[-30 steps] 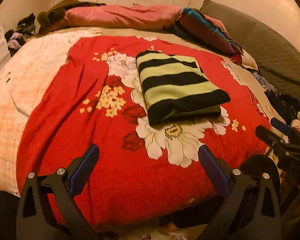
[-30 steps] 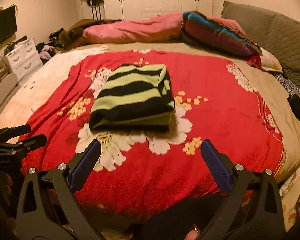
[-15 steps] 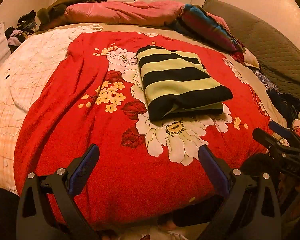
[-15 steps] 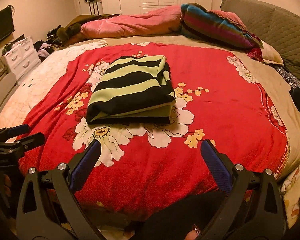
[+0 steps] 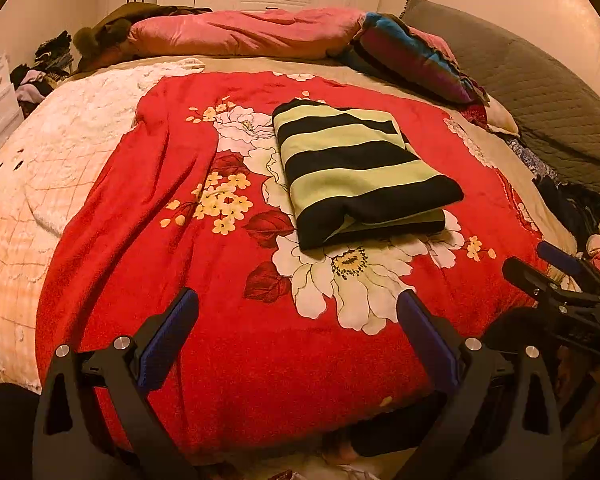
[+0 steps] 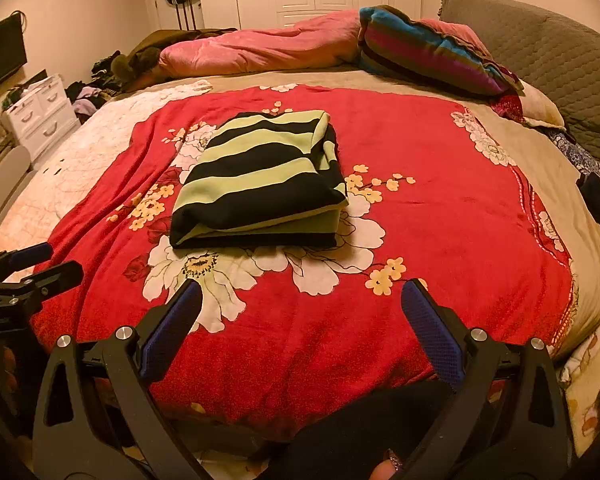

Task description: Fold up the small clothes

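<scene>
A striped garment (image 5: 360,168) in pale green and black lies folded into a compact rectangle near the middle of the bed, on the red floral blanket (image 5: 148,208), as we hold both tools back over the near edge of the mattress. Our left tool (image 5: 296,332) hangs with its blue-padded fingers spread wide and nothing between them; our right tool (image 6: 300,320) is likewise spread wide and empty. Neither touches the garment, which sits well apart from both.

From the right wrist view, the bundle shows stacked layers at its near edge, the lower layer peeking out slightly beneath the top one, and its right side rolled in on itself. We judge the folding of this piece essentially done: the sides are tucked in, the shape is squared, and the stack lies flat without help.

What remains is less clear. A loose heap of clothing (image 5: 580,208) rests at the right edge of the bed, and more lies piled beside the white drawers (image 6: 40,116) on the far left, so further items may be waiting. We cannot tell from here whether those belong to the job. If they do, the likely next step is setting the striped bundle aside and fetching another piece.
</scene>
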`<state>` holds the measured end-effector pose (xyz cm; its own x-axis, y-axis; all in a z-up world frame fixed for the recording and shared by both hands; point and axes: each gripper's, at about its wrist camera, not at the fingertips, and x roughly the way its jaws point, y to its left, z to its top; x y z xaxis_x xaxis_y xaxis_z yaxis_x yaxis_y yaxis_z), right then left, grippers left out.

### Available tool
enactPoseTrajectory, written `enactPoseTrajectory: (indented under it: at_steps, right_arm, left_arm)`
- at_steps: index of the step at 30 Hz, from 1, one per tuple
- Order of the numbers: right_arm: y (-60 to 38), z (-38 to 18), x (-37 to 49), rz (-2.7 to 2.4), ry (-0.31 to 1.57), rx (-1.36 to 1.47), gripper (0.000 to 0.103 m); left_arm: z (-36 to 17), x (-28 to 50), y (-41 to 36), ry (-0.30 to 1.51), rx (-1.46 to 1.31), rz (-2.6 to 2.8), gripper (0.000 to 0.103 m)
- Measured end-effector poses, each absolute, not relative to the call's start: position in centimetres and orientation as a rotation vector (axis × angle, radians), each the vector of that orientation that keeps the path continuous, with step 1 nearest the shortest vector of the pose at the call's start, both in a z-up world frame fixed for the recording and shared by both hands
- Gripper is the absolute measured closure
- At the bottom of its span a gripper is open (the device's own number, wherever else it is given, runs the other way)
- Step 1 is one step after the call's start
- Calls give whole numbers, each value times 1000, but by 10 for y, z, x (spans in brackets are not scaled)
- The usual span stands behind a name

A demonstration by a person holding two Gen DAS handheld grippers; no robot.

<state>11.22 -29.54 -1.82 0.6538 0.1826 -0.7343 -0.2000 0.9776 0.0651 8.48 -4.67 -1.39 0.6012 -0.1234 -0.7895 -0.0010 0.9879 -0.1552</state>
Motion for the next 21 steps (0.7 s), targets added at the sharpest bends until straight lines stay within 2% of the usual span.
enactPoseTrajectory:
  at_steps: [21]
  right_arm:
    - [-298, -19, 112, 209, 832, -16, 9]
  left_arm:
    - [-14, 86, -46, 931, -134, -46, 4]
